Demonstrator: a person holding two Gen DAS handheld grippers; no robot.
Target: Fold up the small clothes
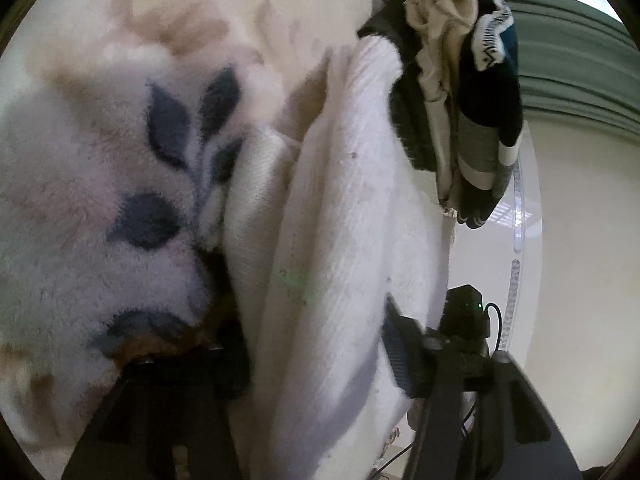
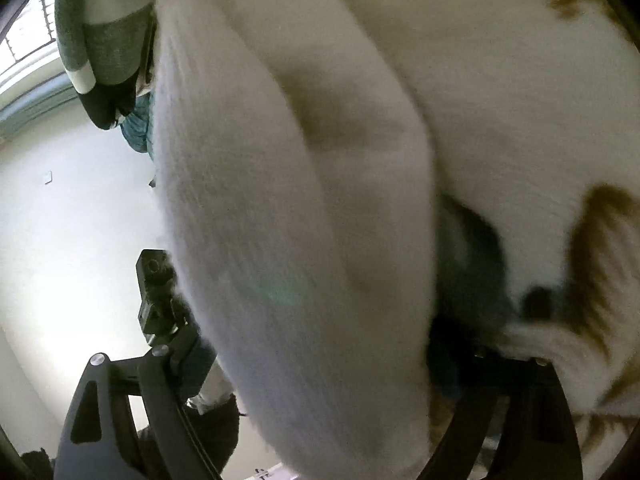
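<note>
A white ribbed knit garment [image 1: 340, 220] fills the middle of the left wrist view and runs down between my left gripper's [image 1: 320, 364] two black fingers, which are shut on it. The same white garment [image 2: 280, 220] fills the right wrist view, blurred, and passes between my right gripper's [image 2: 316, 364] fingers, which are shut on it. It lies against a fluffy white blanket with blue leaf print [image 1: 120, 200] and brown patches [image 2: 600, 220]. The fingertips are hidden by cloth in both views.
A pile of other small clothes, black, beige, grey and teal [image 1: 472, 100], lies past the garment's far end; striped grey and black pieces [image 2: 104, 40] show at top left. The other gripper's black body [image 1: 464, 320] [image 2: 156, 296] shows beside the garment. Pale wall behind.
</note>
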